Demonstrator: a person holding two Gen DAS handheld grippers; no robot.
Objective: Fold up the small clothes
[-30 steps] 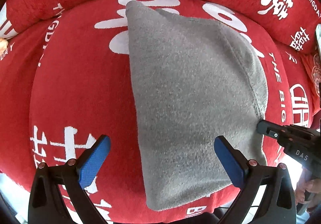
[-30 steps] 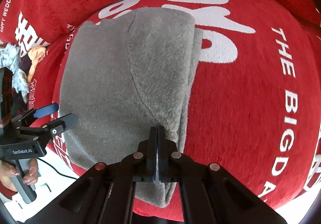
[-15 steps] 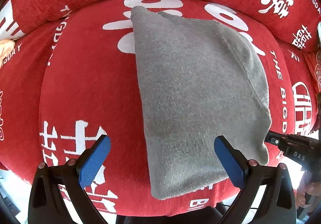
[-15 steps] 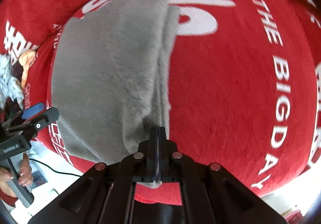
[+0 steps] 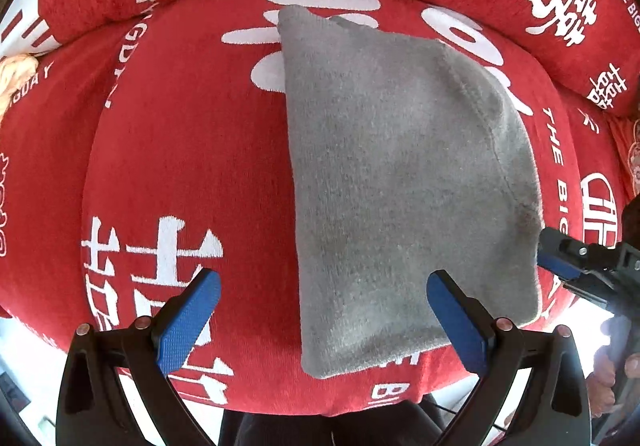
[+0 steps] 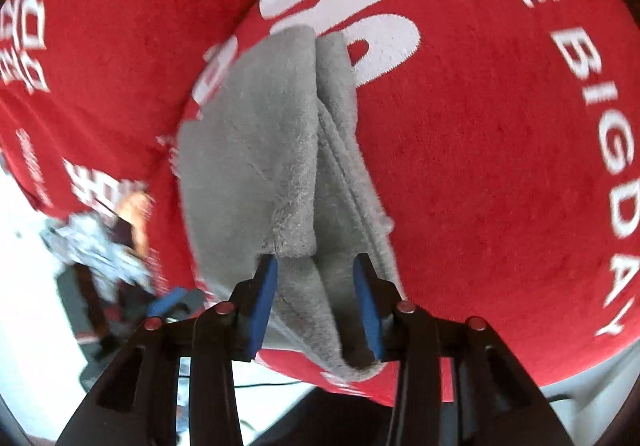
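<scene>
The folded gray cloth [image 6: 256,166] ran long, from the bottom of the frame up to the top. The right gripper [image 6: 316,286] sat at its near end, jaws opening, cloth between them. The left gripper [image 5: 324,310] hung wide open above it, empty.

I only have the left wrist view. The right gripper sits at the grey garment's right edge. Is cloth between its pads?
Observer: Yes. In the right wrist view the right gripper has its jaws opening, with the grey garment lying between the pads, not pinched.
Operator: Is that edge a single layer?
Observer: No. Several stacked layers run along it, and a fuzzy top flap ends just ahead of the pads.
</scene>
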